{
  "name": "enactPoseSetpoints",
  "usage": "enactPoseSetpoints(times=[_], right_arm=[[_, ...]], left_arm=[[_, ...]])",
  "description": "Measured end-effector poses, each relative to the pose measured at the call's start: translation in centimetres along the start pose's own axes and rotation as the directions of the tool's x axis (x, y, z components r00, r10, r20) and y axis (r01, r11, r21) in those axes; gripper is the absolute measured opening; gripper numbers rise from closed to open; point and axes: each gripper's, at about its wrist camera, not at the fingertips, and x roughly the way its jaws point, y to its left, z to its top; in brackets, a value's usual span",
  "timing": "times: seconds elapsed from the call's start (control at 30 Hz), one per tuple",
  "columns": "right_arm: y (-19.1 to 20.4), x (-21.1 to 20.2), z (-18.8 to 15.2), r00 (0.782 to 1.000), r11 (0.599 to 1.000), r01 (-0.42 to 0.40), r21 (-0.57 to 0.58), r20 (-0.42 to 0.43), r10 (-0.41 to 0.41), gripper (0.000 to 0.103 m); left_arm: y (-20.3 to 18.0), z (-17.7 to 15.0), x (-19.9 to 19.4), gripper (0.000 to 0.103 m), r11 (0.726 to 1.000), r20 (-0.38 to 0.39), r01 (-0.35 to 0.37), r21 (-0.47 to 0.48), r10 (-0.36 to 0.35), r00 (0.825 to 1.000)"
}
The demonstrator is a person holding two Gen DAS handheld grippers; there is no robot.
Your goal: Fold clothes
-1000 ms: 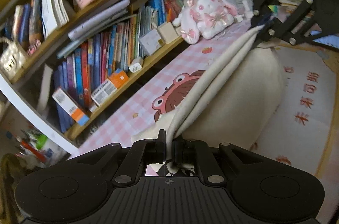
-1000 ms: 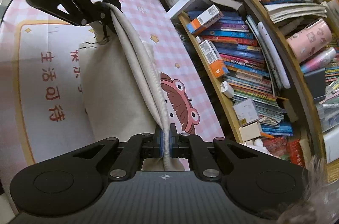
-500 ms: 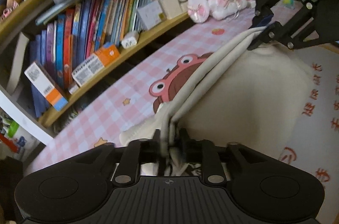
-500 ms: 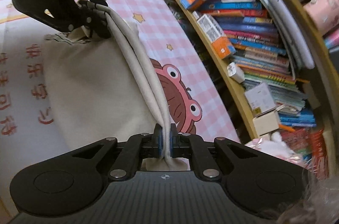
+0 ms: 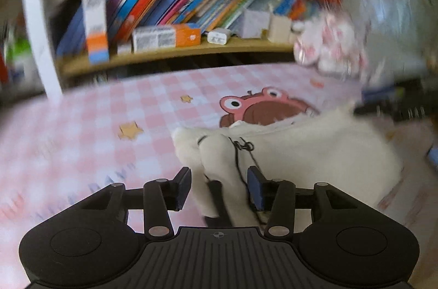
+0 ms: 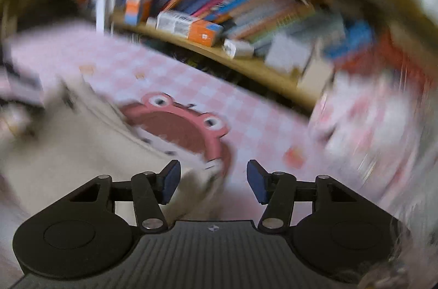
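Both the left gripper and right gripper gaped apart; the cream garment lay at 12 o'clock of the left one.

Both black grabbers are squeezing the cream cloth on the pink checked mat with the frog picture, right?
Not quite. Both wrist views show the left gripper and right gripper open, not squeezing. The cream cloth does lie on the pink checked mat with the frog picture.

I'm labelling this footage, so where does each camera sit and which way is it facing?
Left wrist: on the left gripper, fingers open, facing the cream folded garment and bookshelf.
Right wrist: on the right gripper, fingers open, facing the same shelf; blurred.
Shared: garment, pink checked tablecloth's frog print.
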Motion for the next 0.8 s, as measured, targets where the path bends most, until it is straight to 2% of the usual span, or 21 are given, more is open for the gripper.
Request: enactPoseSetpoints(times=[0.1, 0.17, 0.2, 0.3, 0.37, 0.4, 0.47, 0.57, 0.63, 0.7, 0.8], right_arm=[[-1.5, 0.4, -1.4, 0.998, 0.973, -0.039, 0.226, -0.045, 0.051, 0.040], [-2.3, 1.0, -2.4, 0.995, 0.938, -0.044, 0.345, -0.067, 0.072, 0.032], [-2.6, 1.2, -2.8, 0.994, 0.915, -0.059, 0.399, -0.064, 0.092, 0.027], [-3.7, 1.7, -3.6, 0.989, 0.834, -0.098, 0.543, -0.041, 0.143, 0.022], [-4.3, 1.9, -4.0, 0.987, 0.796, -0.112, 0.595, -0.030, 0.161, 0.022], [-4.5, 1.9, -4.2, 0.985, 0.779, -0.117, 0.616, -0.025, 0.168, 0.022], [-4.9, 2.0, -4.5, 0.984, 0.752, -0.125, 0.647, -0.017, 0.179, 0.022], [-4.9, 1.8, -4.5, 0.984, 0.754, -0.123, 0.645, -0.021, 0.178, 0.024], [-4.8, 1.6, -4.5, 0.984, 0.755, -0.121, 0.644, -0.023, 0.178, 0.024], [-4.7, 1.4, -4.5, 0.984, 0.757, -0.120, 0.643, -0.026, 0.177, 0.025], [-4.7, 1.2, -4.5, 0.984, 0.759, -0.117, 0.641, -0.029, 0.177, 0.029]], left_arm=[[1.1, -0.2, 1.0, 0.042, 0.993, -0.002, 0.038, -0.110, -0.038, 0.999], [1.5, -0.2, 1.6, 0.023, 0.985, -0.009, 0.060, -0.164, -0.062, 0.998], [1.8, -0.1, 1.4, 0.007, 0.977, 0.008, 0.084, -0.197, -0.084, 0.996], [2.9, 0.1, 0.1, 0.006, 0.935, 0.097, 0.181, -0.304, -0.159, 0.983], [3.6, 0.2, -0.7, 0.006, 0.896, 0.160, 0.248, -0.367, -0.202, 0.966], [3.8, 0.2, -0.5, 0.006, 0.891, 0.156, 0.245, -0.383, -0.199, 0.968], [4.0, -0.1, 0.8, 0.007, 0.897, 0.106, 0.194, -0.396, -0.165, 0.981], [4.3, -0.6, 2.8, 0.016, 0.904, 0.030, 0.115, -0.411, -0.113, 0.993], [4.3, -0.5, 2.8, 0.017, 0.909, 0.028, 0.114, -0.402, -0.112, 0.993], [4.3, -0.6, 2.1, 0.030, 0.918, 0.031, 0.101, -0.383, -0.097, 0.995], [4.7, -1.0, 1.4, 0.041, 0.923, 0.024, 0.076, -0.376, -0.073, 0.997]])
